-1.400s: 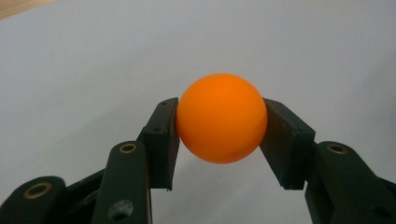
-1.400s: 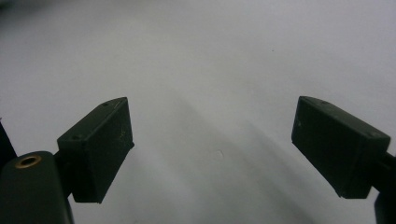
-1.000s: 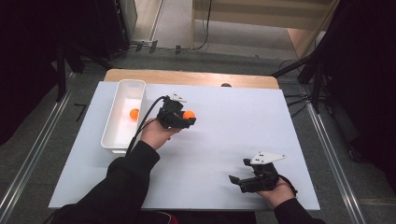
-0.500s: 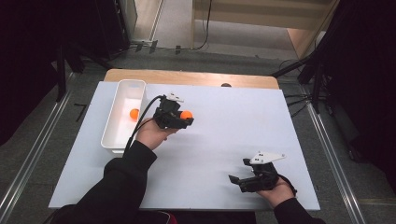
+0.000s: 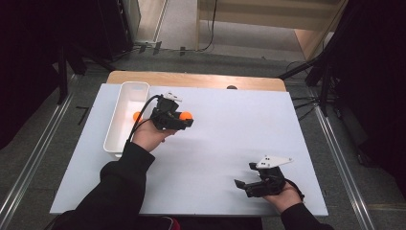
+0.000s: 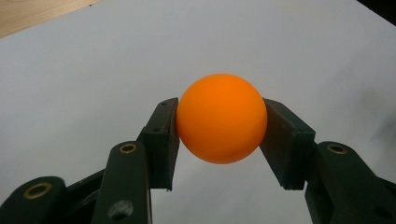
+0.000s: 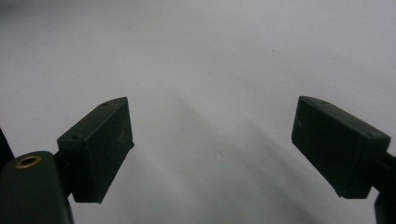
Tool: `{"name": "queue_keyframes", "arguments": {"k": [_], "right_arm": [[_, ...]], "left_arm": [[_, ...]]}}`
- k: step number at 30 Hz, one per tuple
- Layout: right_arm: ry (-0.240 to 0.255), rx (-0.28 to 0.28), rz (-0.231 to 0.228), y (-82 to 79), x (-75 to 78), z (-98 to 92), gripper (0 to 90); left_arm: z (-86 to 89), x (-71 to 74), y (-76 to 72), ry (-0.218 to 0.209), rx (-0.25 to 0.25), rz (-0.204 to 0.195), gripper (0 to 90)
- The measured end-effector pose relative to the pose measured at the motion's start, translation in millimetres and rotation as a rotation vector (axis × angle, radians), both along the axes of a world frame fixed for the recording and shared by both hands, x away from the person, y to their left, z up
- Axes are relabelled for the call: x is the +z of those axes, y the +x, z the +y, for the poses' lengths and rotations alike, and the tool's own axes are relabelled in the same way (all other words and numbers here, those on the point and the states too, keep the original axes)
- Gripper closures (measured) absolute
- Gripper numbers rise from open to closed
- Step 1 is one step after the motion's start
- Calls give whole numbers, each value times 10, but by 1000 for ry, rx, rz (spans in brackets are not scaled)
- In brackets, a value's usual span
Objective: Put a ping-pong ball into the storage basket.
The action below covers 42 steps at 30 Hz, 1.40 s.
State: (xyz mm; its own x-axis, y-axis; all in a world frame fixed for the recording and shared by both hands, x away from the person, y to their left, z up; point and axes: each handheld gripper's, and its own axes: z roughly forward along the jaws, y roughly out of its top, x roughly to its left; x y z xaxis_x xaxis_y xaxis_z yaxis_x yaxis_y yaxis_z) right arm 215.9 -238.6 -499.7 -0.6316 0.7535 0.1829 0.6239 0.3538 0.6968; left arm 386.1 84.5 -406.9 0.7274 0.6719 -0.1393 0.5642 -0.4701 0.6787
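We have the smooth orange plastic ball (image 6: 221,118) clamped in our left tool (image 5: 184,119), right tool (image 5: 245,184) gaping empty, and next must carry it over the long white plastic bin (image 5: 125,103) holding another orange ball (image 5: 137,116).

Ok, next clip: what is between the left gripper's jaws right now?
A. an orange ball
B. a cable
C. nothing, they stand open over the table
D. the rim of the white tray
A: in the left gripper view the left gripper has both pads pressed on an orange ball, clear of the white table.
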Motion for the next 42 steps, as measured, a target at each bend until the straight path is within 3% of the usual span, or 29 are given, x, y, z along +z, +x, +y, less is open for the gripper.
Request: {"name": "queue_keyframes", "arguments": {"k": [20,42], "right_arm": [[-2,-2,-1,-2,2,-2,111],[0,4,-3,-7,4,-2,111]], "left_arm": [[220,162,9,3,14,5,506],[442,280,58,1,66,-11,506]]}}
